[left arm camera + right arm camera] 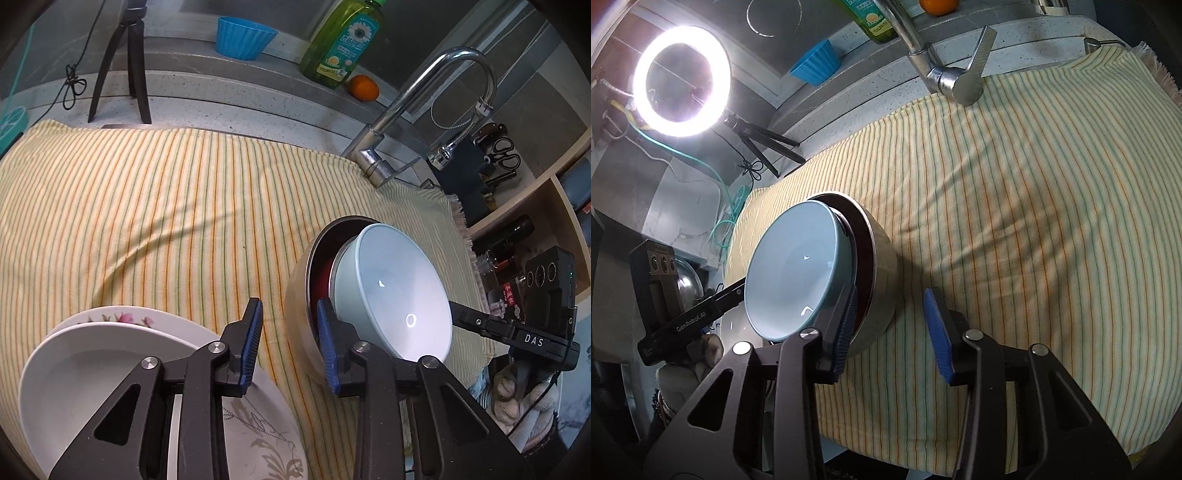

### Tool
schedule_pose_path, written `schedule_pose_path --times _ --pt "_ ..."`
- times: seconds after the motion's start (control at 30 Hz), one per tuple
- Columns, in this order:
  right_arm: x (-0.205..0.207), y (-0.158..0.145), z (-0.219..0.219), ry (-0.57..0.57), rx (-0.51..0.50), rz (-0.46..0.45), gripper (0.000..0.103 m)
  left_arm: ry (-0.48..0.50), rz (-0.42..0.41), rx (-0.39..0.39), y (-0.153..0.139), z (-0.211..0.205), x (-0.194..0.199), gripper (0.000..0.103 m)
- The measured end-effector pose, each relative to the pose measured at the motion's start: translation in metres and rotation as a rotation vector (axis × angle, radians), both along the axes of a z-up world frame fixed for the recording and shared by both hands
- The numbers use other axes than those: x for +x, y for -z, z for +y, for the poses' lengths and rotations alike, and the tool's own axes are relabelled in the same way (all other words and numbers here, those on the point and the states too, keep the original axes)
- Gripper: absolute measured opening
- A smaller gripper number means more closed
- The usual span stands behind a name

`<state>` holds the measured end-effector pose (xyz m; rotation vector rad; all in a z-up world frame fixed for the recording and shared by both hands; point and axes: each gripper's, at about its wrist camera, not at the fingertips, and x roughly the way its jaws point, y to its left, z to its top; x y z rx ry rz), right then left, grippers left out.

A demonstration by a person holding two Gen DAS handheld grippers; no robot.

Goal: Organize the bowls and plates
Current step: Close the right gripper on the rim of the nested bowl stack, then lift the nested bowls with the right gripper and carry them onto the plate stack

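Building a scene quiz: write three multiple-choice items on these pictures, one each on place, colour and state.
1. Where does the pale blue ceramic bowl sit?
A. nested in the stainless steel bowl
B. on the white plates
C. on the counter ledge

2. What colour is the fluted plastic cup on the ledge?
A. red
B. blue
C. green

3. How does the left gripper stand?
A. shut on a plate
B. shut on the bowl
C. open, holding nothing

Key: 1 A, its wall sits inside the steel rim; 2 B, plainly blue; 3 C, only striped cloth shows between its pads.
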<state>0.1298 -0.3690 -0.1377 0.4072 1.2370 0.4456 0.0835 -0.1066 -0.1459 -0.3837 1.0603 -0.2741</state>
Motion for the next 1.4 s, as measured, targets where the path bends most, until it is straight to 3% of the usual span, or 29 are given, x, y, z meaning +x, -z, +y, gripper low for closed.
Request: schedule_pose_path --times 0.3,0.4,0.47,0.57,0.97,1.4 --pt "0.008 0.01 0.009 -0.025 0.004 0.03 0.027 0.006 0.016 -0.006 0.007 -0.003 0.005 0.025" --pt "0.01 0.01 0.01 -0.036 0.024 0.039 0.019 0.009 0.017 -0.008 0.007 -0.003 0.006 0.024" --pt "0.01 0.009 0.011 -0.044 0.034 0.043 0.014 0.011 0.021 -0.023 0.008 -0.004 0.006 0.018" --pt "0.01 0.006 0.016 -0.052 0.012 0.032 0.014 0.016 0.021 -0.018 0.007 -0.007 0.007 0.012" --pt "0.01 -0.001 0.014 -0.057 0.012 0.036 0.014 0.007 0.024 -0.025 0.003 -0.006 0.007 0.012" --pt "0.0 -0.039 0.022 -0.095 0.03 -0.022 0.014 -0.03 -0.04 -0.037 -0.028 0.008 -0.01 0.012"
